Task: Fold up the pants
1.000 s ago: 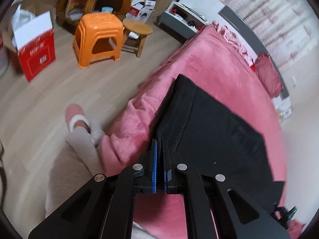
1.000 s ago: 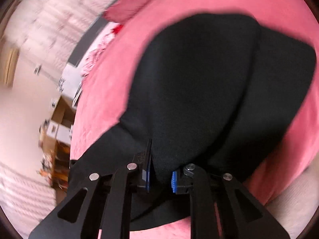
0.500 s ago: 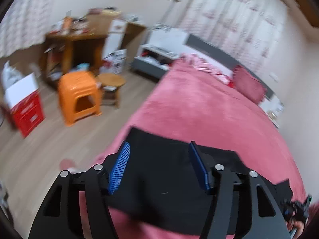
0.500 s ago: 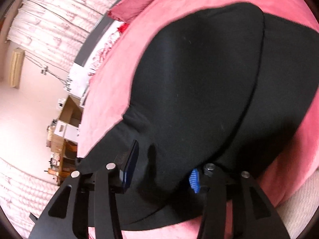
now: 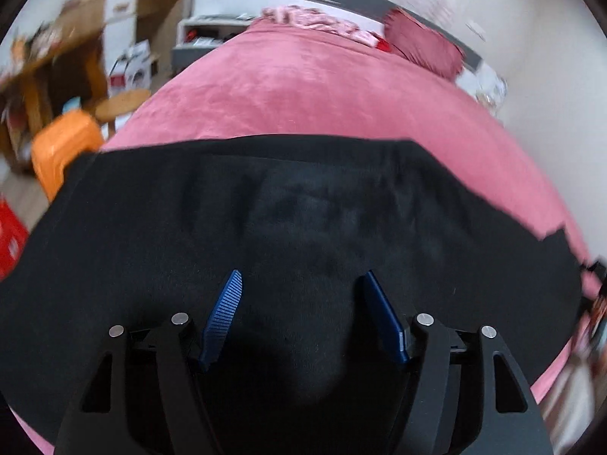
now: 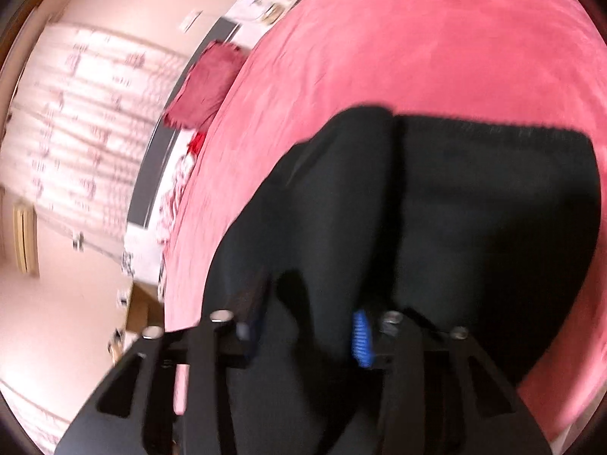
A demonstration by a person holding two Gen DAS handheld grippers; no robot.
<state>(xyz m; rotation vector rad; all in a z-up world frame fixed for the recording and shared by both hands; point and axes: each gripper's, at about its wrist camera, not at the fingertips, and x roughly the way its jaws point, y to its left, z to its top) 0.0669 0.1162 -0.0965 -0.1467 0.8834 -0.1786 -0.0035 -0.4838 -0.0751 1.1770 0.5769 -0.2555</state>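
So the bed [image 5: 341,87] with that pink fleece blanket filled most of both views, and the black pants [image 5: 303,220] were lying flat across its near end, folded over into a wide dark band. From the right wrist camera you could see a fold line or seam running up the middle of the pants [image 6: 447,208], with the far edge lying fairly straight against the pink.

Big change from a second ago: you'd had both hand-held grippers clamped on the fabric back then, the left one on an edge near the side of the bed and the right one on a bunched bit. By this moment you'd let go on both sides. Your left hand-held gripper [image 5: 303,288] was spread wide, blue pads clear of the cloth, hovering just above the middle of the pants. Your right hand-held gripper [image 6: 307,318] was spread too, nothing between its fingers, right over the near part of the fabric. Both views were blurry, so you were on the move.

My read: that fold was laid down and released, and the pants looked roughly halved. Whether another fold was needed, I couldn't say from this. The orange stool [image 5: 64,144] and the dark red pillow [image 5: 425,49] at the headboard were well out of the way.
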